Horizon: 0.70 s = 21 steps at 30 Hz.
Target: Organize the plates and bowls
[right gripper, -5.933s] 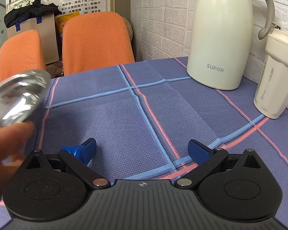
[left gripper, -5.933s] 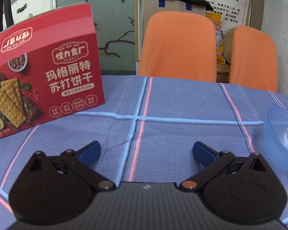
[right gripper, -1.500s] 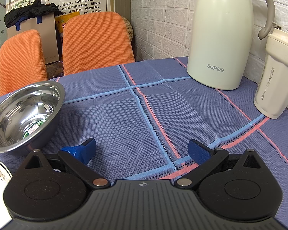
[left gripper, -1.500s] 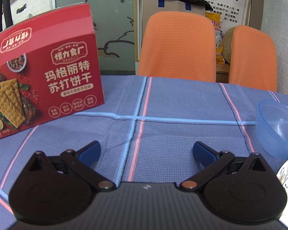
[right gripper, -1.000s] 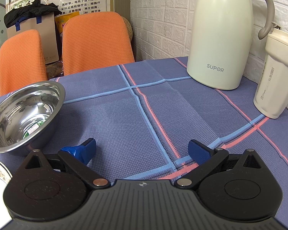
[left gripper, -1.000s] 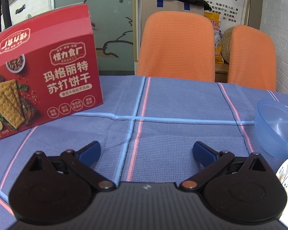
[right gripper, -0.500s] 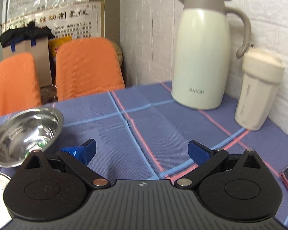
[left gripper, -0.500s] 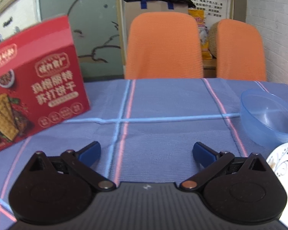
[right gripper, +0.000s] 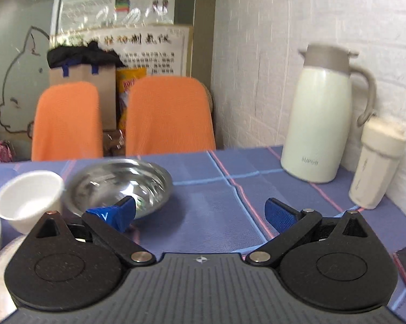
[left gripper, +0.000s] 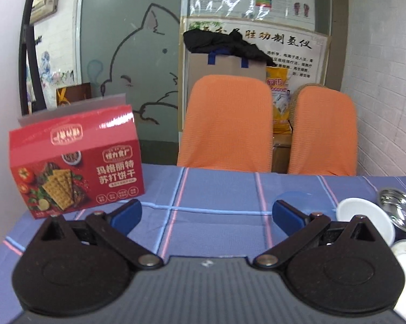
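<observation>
Steel bowl (right gripper: 119, 186): one, landmark on blue tablecloth (right gripper: 216, 205). White bowl (right gripper: 30, 197): one, touching its left. Chairs: two, behind. Left gripper (left gripper: 205, 213), right gripper (right gripper: 200, 213): fingers spread, empty.

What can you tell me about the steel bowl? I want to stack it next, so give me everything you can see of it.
The steel bowl is round, shallow and shiny, seemingly polished metal with a thin rolled rim. It sits upright and looks empty, directly on the blue checked tablecloth. A white bowl stands close beside it; whether they touch is unclear. The right tongs are open, one blue fingertip overlapping its near rim in view, not gripping. It also shows at the left camera's far right.
</observation>
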Available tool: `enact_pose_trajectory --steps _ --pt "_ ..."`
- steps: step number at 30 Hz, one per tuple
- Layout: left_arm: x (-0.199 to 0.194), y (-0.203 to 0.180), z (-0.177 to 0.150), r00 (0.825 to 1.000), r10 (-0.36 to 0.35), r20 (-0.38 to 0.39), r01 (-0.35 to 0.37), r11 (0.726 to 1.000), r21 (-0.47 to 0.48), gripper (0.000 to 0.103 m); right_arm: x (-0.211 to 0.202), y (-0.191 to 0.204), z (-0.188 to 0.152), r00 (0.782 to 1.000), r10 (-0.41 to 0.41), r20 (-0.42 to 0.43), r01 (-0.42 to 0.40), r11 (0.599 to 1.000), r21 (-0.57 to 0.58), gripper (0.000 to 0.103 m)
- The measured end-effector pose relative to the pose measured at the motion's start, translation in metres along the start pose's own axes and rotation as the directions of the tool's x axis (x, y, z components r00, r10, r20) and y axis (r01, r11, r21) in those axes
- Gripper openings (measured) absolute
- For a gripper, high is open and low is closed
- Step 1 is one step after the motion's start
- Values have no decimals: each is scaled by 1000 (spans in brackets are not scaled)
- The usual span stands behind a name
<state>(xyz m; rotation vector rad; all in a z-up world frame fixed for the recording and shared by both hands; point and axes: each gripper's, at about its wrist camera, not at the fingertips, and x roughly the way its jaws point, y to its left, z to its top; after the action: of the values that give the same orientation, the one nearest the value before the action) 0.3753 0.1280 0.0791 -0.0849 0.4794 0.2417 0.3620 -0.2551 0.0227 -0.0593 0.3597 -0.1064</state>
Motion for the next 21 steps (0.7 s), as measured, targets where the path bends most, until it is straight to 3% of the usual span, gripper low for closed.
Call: enact_pose_trajectory --steps 5,10,13,15,17,21 --pt "-79 -23 13 993 -69 95 71 997 -16 102 -70 10 26 996 17 87 -16 1000 -12 90" --pt "-147 -42 10 971 -140 196 149 988 -31 102 -139 4 39 981 87 173 -105 989 100 90" --pt "-177 -54 -5 954 -203 222 218 975 -46 103 -172 7 33 974 103 203 -139 975 173 90" --pt "-189 -63 -20 953 -214 213 230 972 -50 103 -190 11 15 970 95 224 -142 969 204 90" --pt "-196 -71 -40 959 -216 185 227 973 -36 103 -198 14 -8 974 97 205 -143 964 226 90" --pt "-203 -79 -81 971 -209 116 212 977 -13 103 -187 25 -45 987 158 35 -162 964 211 90"
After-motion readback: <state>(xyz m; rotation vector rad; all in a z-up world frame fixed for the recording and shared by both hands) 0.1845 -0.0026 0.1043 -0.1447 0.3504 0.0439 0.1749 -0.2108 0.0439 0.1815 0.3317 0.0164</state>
